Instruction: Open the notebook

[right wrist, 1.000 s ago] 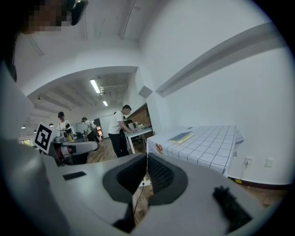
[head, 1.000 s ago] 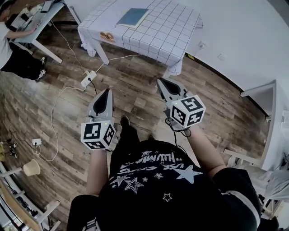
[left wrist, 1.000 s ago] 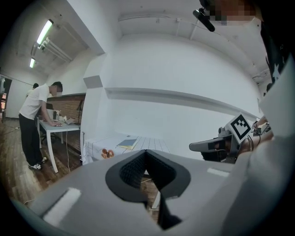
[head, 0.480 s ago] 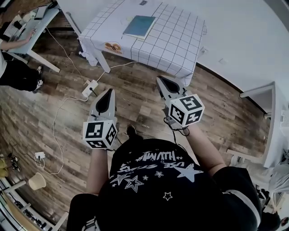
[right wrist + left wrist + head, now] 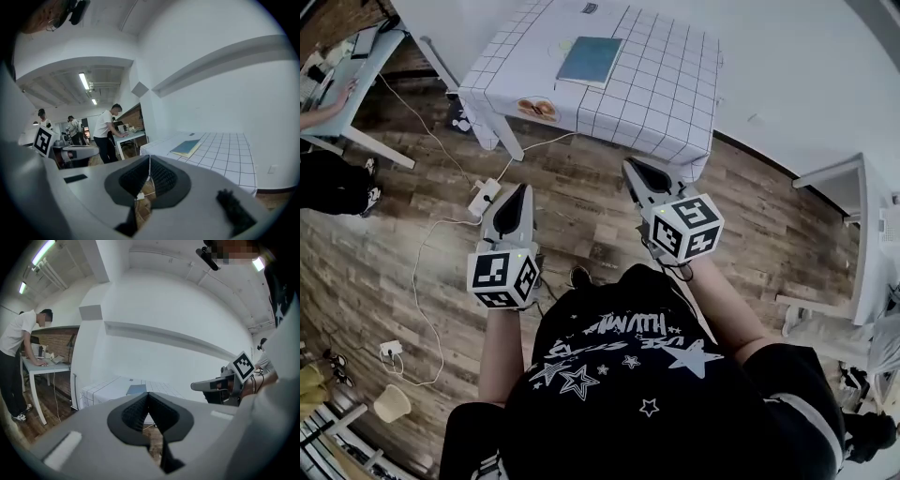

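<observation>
Teal-covered and plainly closed, the notebook (image 5: 590, 59) lies flat on the table (image 5: 666, 103) with the white checked cloth, toward the table's far side and away from its near edge. Nothing touches it.

The person stands on the wooden floor (image 5: 581, 197), well short of the table, with both tools held out toward it. The left gripper (image 5: 521, 192) has its jaws pressed together with nothing between them; its own view shows the dark pads meeting and only the table and floor past them. The right gripper (image 5: 636, 171) is clenched the same way and carries nothing. Its tip is the nearer of the two to the table's near edge, but it is well apart from the cloth. From the right gripper view the notebook (image 5: 187, 147) shows as a thin slab, cover down.

By my reckoning the task has hardly begun. What is left is nearly all of it: closing the gap to the table, parting a pair of jaws, catching the cover's edge and turning it over.
</observation>
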`<state>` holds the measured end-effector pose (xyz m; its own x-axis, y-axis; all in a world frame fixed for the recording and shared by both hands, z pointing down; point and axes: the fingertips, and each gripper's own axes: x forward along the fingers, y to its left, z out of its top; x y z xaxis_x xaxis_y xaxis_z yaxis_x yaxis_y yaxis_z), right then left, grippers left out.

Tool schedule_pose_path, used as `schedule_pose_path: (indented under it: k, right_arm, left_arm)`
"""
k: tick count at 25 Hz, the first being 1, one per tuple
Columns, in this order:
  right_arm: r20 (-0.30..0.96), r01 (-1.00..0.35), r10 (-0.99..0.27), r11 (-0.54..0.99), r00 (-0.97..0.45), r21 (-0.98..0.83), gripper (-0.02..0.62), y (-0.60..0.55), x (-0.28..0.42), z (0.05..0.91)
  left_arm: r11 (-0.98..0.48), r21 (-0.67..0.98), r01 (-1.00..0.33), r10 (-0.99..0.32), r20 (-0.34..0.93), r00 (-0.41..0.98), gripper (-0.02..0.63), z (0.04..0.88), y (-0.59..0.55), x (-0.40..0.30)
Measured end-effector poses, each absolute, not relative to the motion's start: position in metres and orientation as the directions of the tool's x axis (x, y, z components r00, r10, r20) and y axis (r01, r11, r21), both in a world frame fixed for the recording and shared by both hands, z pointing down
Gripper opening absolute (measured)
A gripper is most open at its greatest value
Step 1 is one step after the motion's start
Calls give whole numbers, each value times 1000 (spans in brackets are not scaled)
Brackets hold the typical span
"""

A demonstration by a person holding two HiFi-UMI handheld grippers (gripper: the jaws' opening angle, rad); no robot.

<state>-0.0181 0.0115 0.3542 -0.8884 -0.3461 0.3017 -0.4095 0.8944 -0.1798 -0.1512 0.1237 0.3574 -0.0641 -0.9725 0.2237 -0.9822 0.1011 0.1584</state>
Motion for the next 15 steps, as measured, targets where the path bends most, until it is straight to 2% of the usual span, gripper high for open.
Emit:
schedule_pose_path:
  k: [9, 15]
  right_arm:
    - [334, -473, -396, 860, -855, -190, 18, -10, -14, 365]
    - [345, -437, -349, 872, -871, -220, 18, -32, -34, 384]
  left_arm:
    - [57, 180, -982, -970, 243, -12, 9, 370, 100, -158]
    - [56, 154, -986, -960, 281, -11, 10, 380, 79, -158]
